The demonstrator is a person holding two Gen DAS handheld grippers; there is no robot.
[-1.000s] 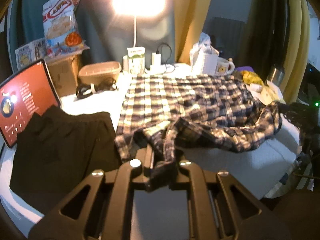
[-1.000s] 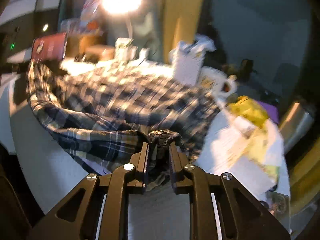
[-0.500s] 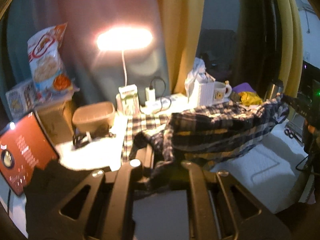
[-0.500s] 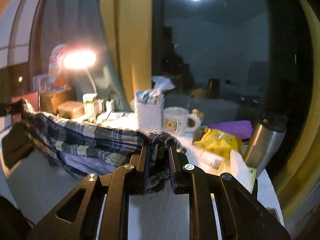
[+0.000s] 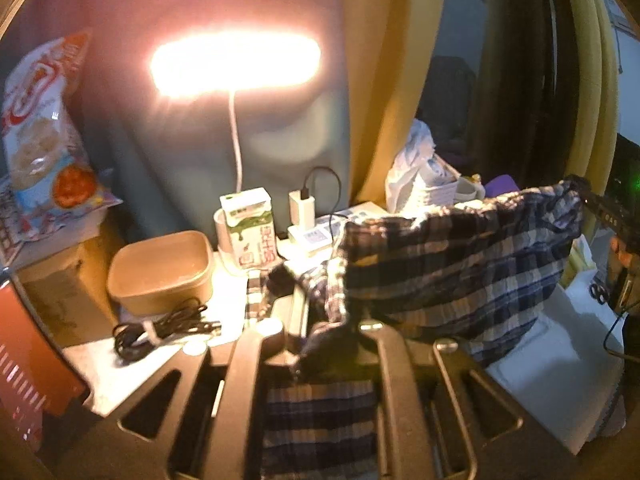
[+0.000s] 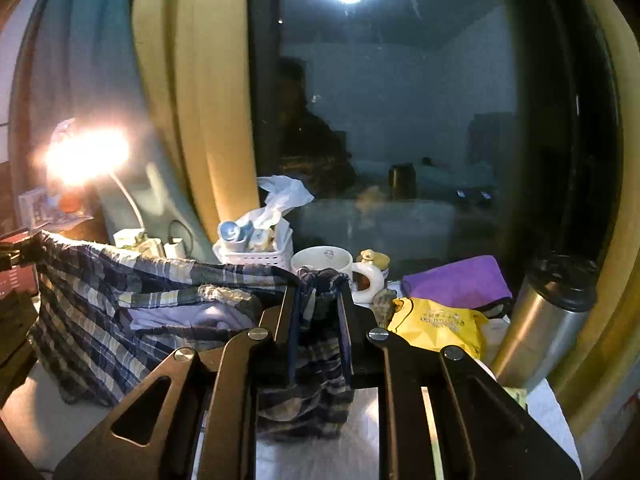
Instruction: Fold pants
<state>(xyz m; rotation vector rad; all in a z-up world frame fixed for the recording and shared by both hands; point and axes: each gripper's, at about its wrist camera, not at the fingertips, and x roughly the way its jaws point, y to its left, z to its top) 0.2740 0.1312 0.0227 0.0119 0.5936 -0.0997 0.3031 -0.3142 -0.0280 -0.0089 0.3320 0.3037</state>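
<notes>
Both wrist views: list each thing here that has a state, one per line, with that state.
plaid pants: lifted, hanging stretched between both grippers
left gripper: shut on the pants' edge
right gripper: shut on the pants' other edge
desk lamp: on
mug: upright
steel tumbler: upright, lid on
milk carton: upright
charger: cable plugged in
black cable: bundled, on the table

One pair of plaid pants (image 5: 452,264) hangs between two grippers, the left gripper (image 5: 320,320) and the right gripper (image 6: 318,300). Far left I count one lit lamp (image 5: 236,62), one snack bag (image 5: 40,128), one milk carton (image 5: 250,226), one tan box (image 5: 160,268) and one bundled cable (image 5: 160,326). Far right: one mug (image 6: 332,266), one white basket (image 6: 256,254), one steel flask (image 6: 548,316), one yellow bag (image 6: 436,326), one purple pouch (image 6: 456,282).
</notes>
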